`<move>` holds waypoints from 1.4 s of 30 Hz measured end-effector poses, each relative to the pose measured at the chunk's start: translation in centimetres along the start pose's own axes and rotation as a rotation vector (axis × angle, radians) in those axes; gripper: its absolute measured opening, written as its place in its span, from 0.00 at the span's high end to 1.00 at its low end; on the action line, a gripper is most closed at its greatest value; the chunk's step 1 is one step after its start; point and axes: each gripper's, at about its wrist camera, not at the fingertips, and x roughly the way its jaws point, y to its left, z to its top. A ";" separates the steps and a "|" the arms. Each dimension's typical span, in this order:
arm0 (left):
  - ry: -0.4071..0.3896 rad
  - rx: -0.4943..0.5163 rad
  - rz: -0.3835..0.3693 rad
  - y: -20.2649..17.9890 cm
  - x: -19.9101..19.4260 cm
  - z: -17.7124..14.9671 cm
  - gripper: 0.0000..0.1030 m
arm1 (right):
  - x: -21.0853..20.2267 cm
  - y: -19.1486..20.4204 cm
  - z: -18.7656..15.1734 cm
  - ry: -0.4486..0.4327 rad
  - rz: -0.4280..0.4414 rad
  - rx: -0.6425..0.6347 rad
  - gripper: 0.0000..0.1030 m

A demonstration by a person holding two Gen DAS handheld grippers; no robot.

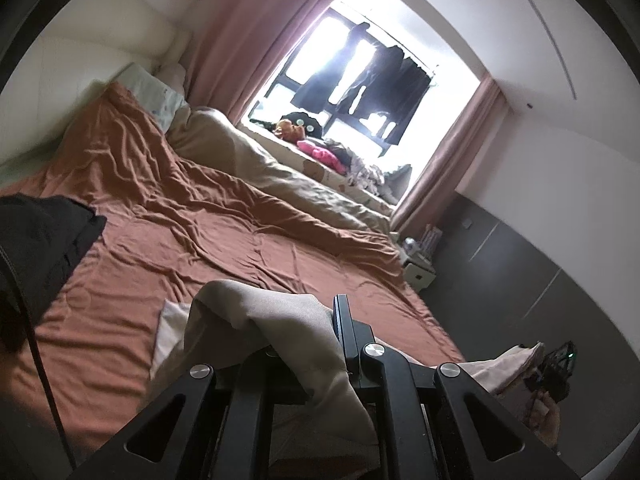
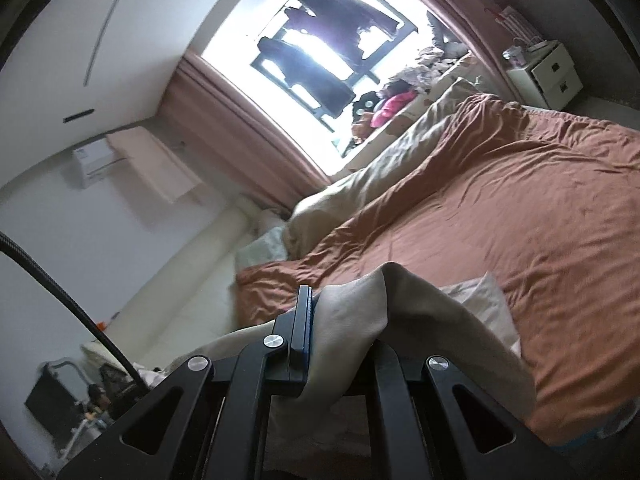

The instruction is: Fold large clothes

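Observation:
A beige garment point(image 1: 256, 320) hangs from my left gripper point(image 1: 316, 340), which is shut on its cloth above the rust-brown bed cover point(image 1: 192, 216). One black finger point(image 1: 344, 320) shows; the cloth drapes over the other. In the right wrist view my right gripper point(image 2: 332, 320) is shut on the same beige garment point(image 2: 384, 312), which drapes over the right finger; the left finger point(image 2: 302, 316) shows. The other gripper and hand appear at the left view's lower right point(image 1: 554, 368), holding the garment's far end.
A beige duvet point(image 1: 280, 172) lies along the window side of the bed. Dark clothes point(image 1: 40, 240) lie at the bed's left. Toys and clothes point(image 1: 320, 148) pile on the window sill. A white nightstand point(image 2: 544, 76) stands by the bed's corner.

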 end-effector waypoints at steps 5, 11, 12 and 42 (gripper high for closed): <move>0.035 0.000 0.048 2.7 6.1 1.3 0.91 | 4.9 -0.3 1.5 0.011 -0.073 0.002 0.97; 0.106 -0.015 0.084 6.2 13.0 1.2 0.91 | 10.3 -0.5 1.3 0.056 -0.169 0.021 0.97; 0.119 -0.020 0.092 6.9 14.0 1.0 0.91 | 11.1 -0.6 1.2 0.063 -0.180 0.028 0.97; 0.302 -0.011 0.250 13.2 25.2 -1.5 0.04 | 19.6 4.1 1.6 0.177 -0.378 -0.043 0.17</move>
